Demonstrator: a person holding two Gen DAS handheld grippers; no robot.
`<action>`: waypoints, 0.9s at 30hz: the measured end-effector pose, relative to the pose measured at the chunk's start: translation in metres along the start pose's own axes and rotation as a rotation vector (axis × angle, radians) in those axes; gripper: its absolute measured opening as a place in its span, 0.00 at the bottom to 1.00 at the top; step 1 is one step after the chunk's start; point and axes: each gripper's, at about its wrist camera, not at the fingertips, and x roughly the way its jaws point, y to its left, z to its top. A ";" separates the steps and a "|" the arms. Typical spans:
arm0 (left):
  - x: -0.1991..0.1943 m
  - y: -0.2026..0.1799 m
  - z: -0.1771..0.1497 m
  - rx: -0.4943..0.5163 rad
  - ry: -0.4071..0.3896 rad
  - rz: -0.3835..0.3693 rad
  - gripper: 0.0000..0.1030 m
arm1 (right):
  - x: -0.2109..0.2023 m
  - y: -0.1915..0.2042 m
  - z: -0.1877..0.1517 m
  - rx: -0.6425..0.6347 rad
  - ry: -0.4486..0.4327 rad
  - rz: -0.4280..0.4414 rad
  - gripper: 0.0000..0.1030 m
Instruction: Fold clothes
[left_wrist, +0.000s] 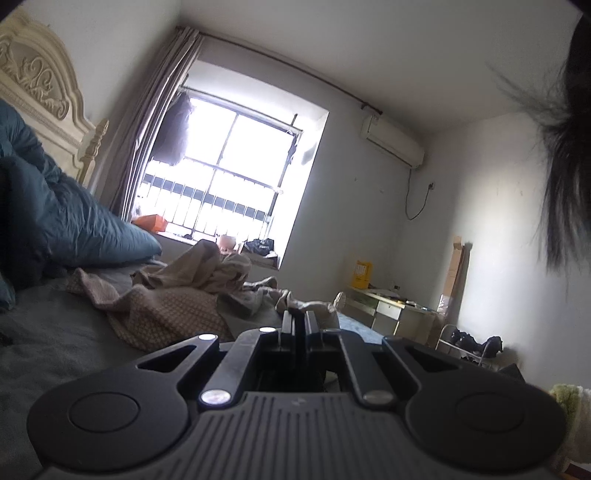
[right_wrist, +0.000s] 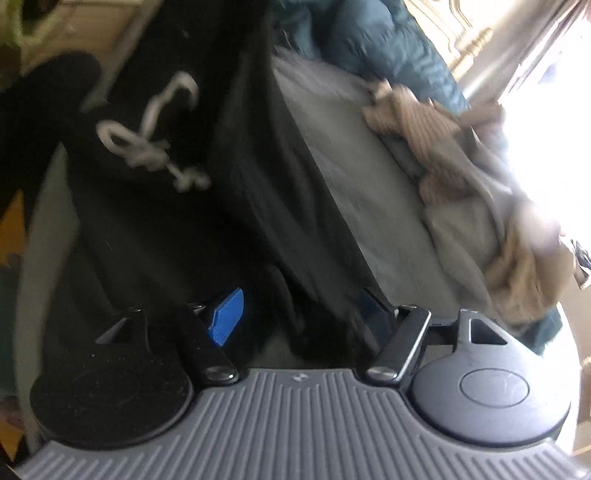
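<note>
Here we are holding the left gripper (left_wrist: 298, 317) level over the bed (left_wrist: 55, 332), and its two fingers are pressing together with nothing visible between them. Ahead of it a heap of beige clothes (left_wrist: 192, 291) is lying crumpled on the grey sheet, near a blue-green quilt (left_wrist: 74, 221) that is leaning toward the carved headboard (left_wrist: 40, 85). Behind the heap the bright window (left_wrist: 236, 166) is glowing.

We are tilting the right gripper (right_wrist: 299, 314) downward, and its fingers are standing apart. A black garment (right_wrist: 177, 177) with white lettering is hanging or lying in front of it; its lower edge is passing between the open fingers, but the blue pad (right_wrist: 227, 315) is not pressing on it. To the right of this garment the same beige clothes (right_wrist: 461, 177) are lying on the bed (right_wrist: 351, 177), blurred.
</note>
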 end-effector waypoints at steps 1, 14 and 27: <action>-0.001 -0.002 0.003 0.007 -0.009 -0.003 0.05 | -0.003 0.002 0.006 0.009 -0.032 0.013 0.68; -0.017 -0.012 0.025 0.030 -0.084 -0.018 0.05 | 0.046 -0.026 0.012 0.177 -0.054 -0.253 0.41; -0.024 -0.010 0.040 -0.020 -0.136 0.028 0.05 | -0.034 -0.064 0.000 0.539 -0.303 -0.585 0.02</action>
